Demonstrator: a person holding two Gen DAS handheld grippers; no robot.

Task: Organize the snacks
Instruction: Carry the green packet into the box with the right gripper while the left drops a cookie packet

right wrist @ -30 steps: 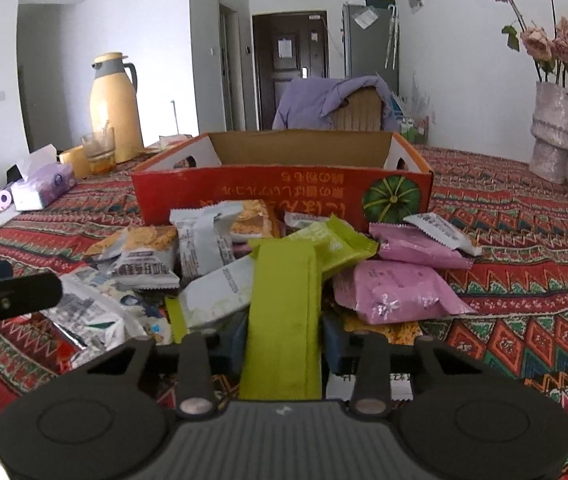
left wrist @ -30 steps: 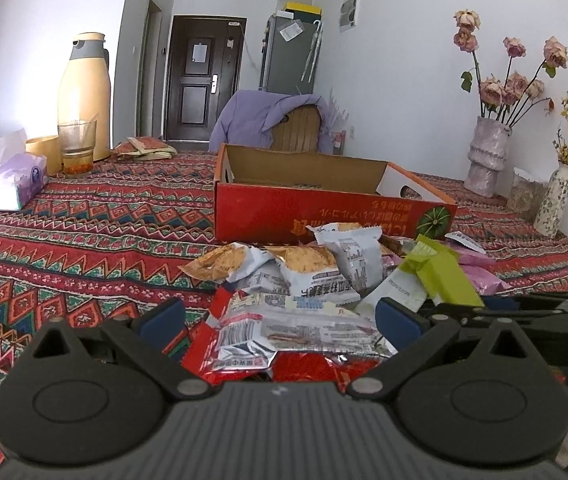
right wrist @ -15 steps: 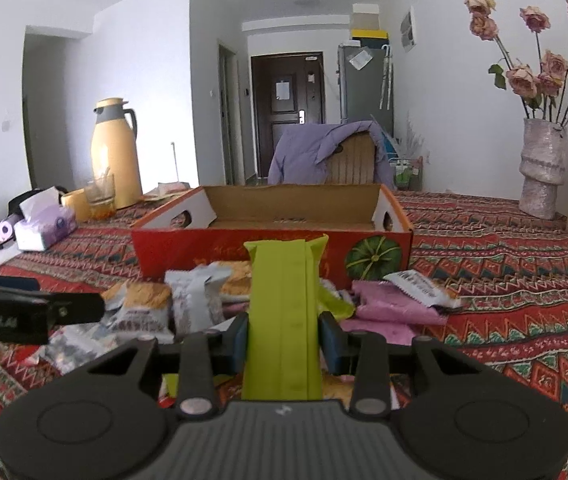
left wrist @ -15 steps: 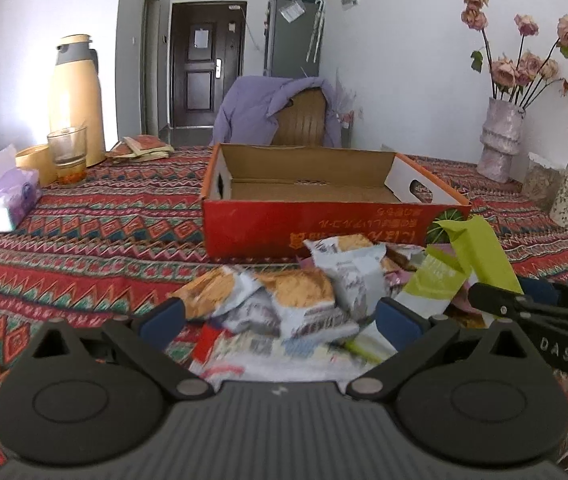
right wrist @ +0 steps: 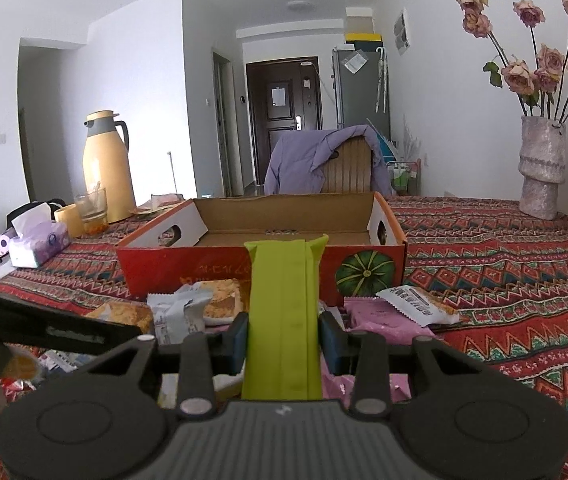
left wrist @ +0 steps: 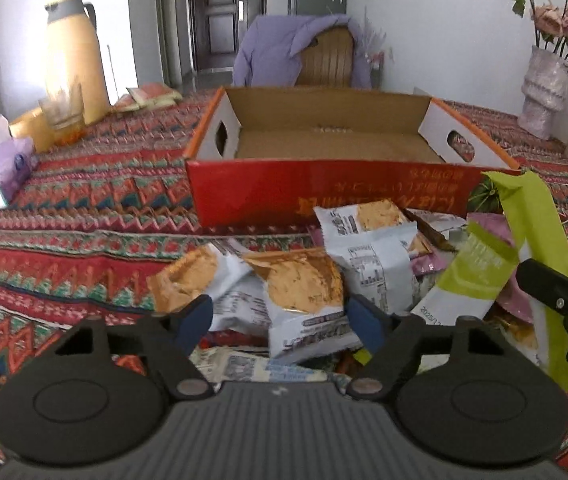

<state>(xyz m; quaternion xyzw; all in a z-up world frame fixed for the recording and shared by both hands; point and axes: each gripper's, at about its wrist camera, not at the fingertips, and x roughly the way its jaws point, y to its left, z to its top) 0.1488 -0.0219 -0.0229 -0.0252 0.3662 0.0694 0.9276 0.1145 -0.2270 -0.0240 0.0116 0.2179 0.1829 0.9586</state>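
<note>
- My right gripper (right wrist: 284,338) pinches a long lime-green snack packet (right wrist: 284,320) between its two blue pads; the packet stands upright, and its top edge overlaps the front wall of the box in the right wrist view.
- In the left wrist view, the same green packet (left wrist: 531,232) is visible at the right, raised above the snack pile, with one black finger of my right gripper (left wrist: 555,300) across it.
- My left gripper (left wrist: 280,322) is spread, and its jaws have just been closing. A white packet with a biscuit picture (left wrist: 303,300) lies between the blue pads, but neither pad presses on it.
- The cardboard box (right wrist: 387,244), red outside and brown inside, sits on the worktop (right wrist: 503,300) directly behind the snack pile. Its interior floor is bare cardboard. Oval hand-holes are cut in both end walls.
- The snack pile lies against the front wall of the box. It contains several white packets with biscuit pictures (left wrist: 371,248), pink packets (right wrist: 379,322) to the right, and a second green-and-white packet (left wrist: 471,276) just beside the held one.
- The worktop carries a red patterned cloth.
- At the left of the worktop stand a yellow thermos jug (right wrist: 106,168), a drinking glass (right wrist: 92,212) and a tissue pack (right wrist: 38,240).
- At the right stands a vase of dried roses (right wrist: 543,168).
- Behind the box, a chair (right wrist: 347,172) carries a purple garment.
</note>
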